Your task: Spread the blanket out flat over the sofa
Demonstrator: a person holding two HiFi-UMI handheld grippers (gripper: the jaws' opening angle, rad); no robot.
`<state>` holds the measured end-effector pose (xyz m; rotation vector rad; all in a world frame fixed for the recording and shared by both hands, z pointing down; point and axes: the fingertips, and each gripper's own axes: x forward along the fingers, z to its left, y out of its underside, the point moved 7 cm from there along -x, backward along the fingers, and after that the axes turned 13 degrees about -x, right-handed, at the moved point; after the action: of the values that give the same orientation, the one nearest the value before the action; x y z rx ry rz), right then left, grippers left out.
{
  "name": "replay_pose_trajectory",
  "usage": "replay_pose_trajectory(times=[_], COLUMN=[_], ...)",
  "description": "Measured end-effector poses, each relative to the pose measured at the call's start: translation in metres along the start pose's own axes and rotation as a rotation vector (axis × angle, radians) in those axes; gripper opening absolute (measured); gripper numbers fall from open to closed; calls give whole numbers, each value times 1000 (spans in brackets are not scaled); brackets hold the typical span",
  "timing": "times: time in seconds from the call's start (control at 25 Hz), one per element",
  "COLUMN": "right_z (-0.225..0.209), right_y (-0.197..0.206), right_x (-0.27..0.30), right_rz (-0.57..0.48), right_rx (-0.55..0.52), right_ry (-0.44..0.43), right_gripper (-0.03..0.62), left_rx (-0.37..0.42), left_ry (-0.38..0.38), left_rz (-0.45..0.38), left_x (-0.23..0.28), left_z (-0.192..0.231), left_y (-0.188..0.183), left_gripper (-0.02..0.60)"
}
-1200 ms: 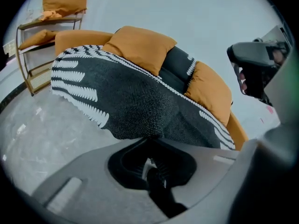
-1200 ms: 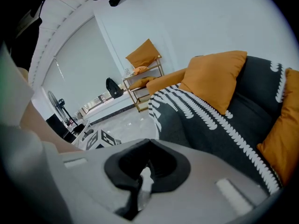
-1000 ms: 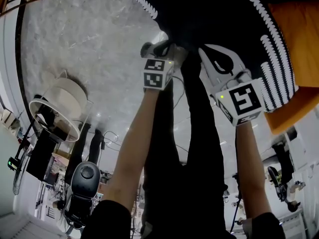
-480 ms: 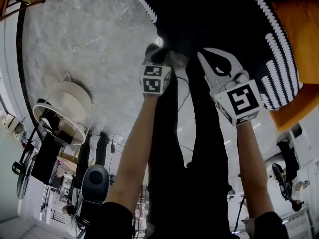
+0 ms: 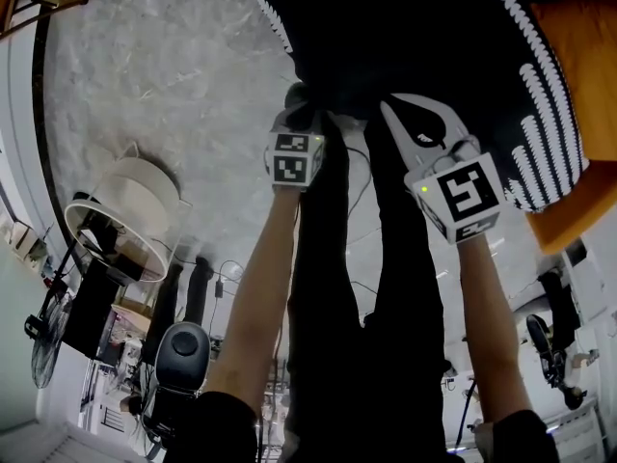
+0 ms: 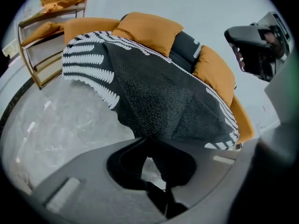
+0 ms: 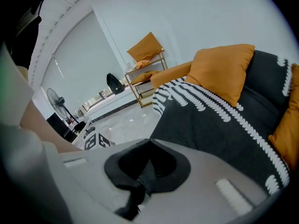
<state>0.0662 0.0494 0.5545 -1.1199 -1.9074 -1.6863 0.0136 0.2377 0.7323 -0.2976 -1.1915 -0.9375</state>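
A black blanket [image 5: 415,27] with white fern-pattern borders lies draped over an orange sofa [image 5: 578,56]. In the head view my left gripper [image 5: 301,104] and right gripper [image 5: 395,104] meet its near edge side by side. The left gripper view shows the blanket [image 6: 159,92] stretched over the sofa's orange cushions [image 6: 149,29], with my left gripper [image 6: 156,146] shut on a dark fold of its edge. In the right gripper view my right gripper [image 7: 148,164] is shut on black fabric, and the blanket [image 7: 219,129] runs up toward an orange cushion [image 7: 219,71].
Grey marble floor [image 5: 164,75] spreads left of the sofa. A gold-framed shelf rack [image 6: 46,31] with orange cushions stands beyond the sofa's far end. A round white stand [image 5: 125,210], a black chair [image 5: 174,355] and a fan [image 7: 56,101] stand on the left side.
Both grippers keep their hold on the blanket edge. The left gripper has drifted slightly left and lower in the head view, and the blanket edge hangs a little closer over both.
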Motion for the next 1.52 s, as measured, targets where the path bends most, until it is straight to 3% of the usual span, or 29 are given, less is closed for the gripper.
replay_pose_trajectory(times=[0.32, 0.44, 0.56, 0.72, 1.04, 1.24, 1.52], right_z=[-10, -2, 3, -1, -2, -7, -12], right_y=[18, 22, 24, 33, 35, 41, 39], right_x=[-9, 12, 30, 31, 47, 49, 51], right_rz=[13, 30, 10, 53, -6, -17, -2], right_rx=[14, 35, 37, 40, 61, 65, 55], right_ry=[11, 16, 20, 14, 33, 43, 53], right_gripper=[3, 3, 3, 3, 3, 3, 3], left_rx=[-10, -55, -51, -47, -27, 31, 43], left_ry=[-52, -64, -76, -108, -133, -130, -124], left_rz=[49, 52, 61, 101, 162, 192, 172], left_x=[17, 20, 23, 35, 63, 84, 97], left_z=[-8, 20, 41, 45, 60, 64, 66], left_y=[12, 30, 36, 34, 32, 28, 4], left_gripper=[25, 21, 21, 21, 21, 35, 60])
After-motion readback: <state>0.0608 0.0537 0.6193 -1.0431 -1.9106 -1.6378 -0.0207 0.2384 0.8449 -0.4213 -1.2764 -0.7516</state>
